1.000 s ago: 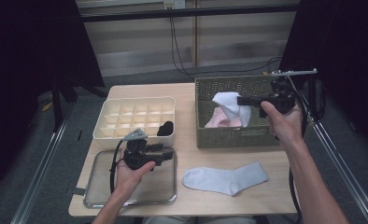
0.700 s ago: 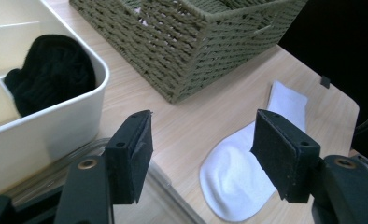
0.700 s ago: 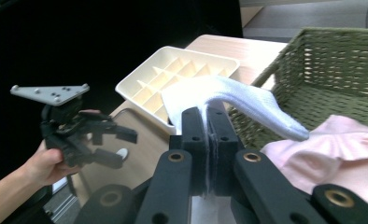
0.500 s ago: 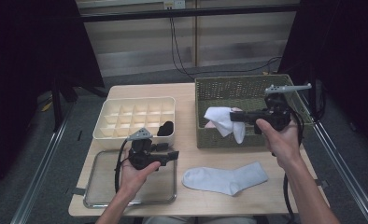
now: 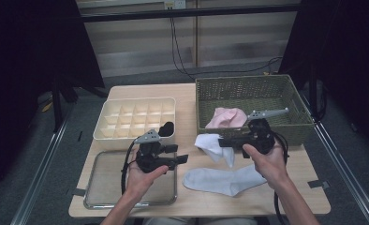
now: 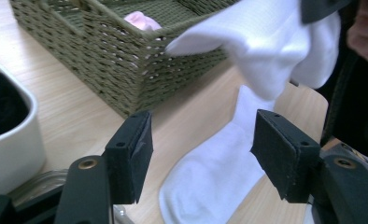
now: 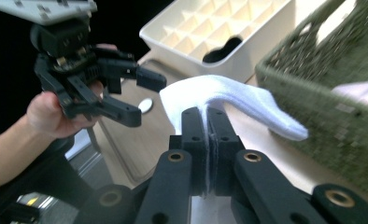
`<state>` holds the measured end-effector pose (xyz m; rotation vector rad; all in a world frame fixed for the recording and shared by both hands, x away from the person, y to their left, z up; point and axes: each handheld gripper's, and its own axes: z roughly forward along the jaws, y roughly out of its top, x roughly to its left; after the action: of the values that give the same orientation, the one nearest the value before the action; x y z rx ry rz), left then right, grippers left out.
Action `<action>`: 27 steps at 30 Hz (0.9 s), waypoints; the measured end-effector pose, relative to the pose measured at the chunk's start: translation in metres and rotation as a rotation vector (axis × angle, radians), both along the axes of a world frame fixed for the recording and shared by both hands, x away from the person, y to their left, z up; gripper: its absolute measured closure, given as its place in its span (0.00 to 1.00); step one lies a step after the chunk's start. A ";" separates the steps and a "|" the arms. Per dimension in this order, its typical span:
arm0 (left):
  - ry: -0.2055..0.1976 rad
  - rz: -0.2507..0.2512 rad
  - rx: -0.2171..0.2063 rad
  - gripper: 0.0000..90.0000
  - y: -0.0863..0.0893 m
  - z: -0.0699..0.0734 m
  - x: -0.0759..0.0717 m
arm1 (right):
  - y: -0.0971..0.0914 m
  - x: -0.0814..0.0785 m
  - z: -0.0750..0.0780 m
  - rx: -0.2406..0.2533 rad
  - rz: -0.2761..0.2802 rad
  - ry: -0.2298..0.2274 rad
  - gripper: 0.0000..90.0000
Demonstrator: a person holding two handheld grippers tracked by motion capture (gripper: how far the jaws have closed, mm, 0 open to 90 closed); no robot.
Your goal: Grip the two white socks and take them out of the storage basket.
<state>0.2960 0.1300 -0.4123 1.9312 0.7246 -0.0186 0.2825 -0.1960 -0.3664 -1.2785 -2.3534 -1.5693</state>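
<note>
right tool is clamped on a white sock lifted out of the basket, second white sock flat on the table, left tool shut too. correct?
Not quite: the left tool is open, its jaws apart with nothing between them, as the left gripper view shows. The rest holds: the right tool is clamped on a white sock, and the second white sock lies flat on the table.

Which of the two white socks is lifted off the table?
The white sock pinched in the right tool, near the basket. The other white sock lies flat on the table.
</note>
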 end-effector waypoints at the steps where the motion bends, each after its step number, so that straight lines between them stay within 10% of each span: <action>1: 0.004 0.001 0.004 0.42 -0.001 -0.001 0.000 | 0.002 -0.001 -0.005 -0.005 0.004 0.011 0.97; 27: 0.028 -0.153 0.020 0.96 -0.008 -0.017 -0.006 | 0.030 -0.006 -0.046 0.009 0.088 0.088 0.95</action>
<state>0.2900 0.1215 -0.4294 2.0050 0.5962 -0.1333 0.2764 -0.1657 -0.4123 -1.1985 -2.3136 -1.4653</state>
